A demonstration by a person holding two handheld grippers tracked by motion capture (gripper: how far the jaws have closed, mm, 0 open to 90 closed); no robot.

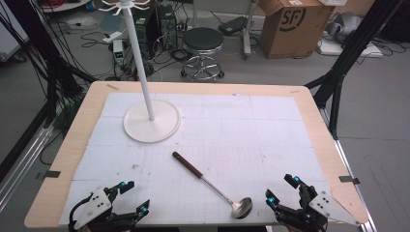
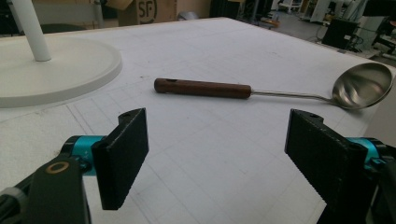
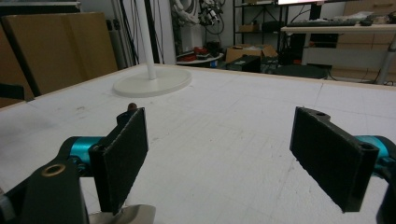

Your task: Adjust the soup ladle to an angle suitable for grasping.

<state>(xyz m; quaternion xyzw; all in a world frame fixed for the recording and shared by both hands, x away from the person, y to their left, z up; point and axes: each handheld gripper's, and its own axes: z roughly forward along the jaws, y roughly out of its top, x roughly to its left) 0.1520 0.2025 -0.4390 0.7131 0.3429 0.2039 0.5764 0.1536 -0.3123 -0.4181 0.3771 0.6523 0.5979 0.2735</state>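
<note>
Ladle (image 1: 212, 183), brown wooden handle and steel bowl, lies between left hand-held gripper (image 1: 134, 198) and right hand-held gripper (image 1: 282, 191), both wide open, empty.

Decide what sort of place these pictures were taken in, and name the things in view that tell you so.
Probably a lab or workshop, not a home: a cardboard box and tangled cables lie on a bare floor beside a rolling stool, and the table carries a gridded white mat.

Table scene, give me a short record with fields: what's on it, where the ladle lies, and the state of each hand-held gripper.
surface: table with white mat
stand: white pole on round base, far left
ladle: lies flat, wooden handle toward stand, steel bowl at near edge
left hand-held gripper: open, empty, near left
right hand-held gripper: open, empty, beside ladle bowl
</note>
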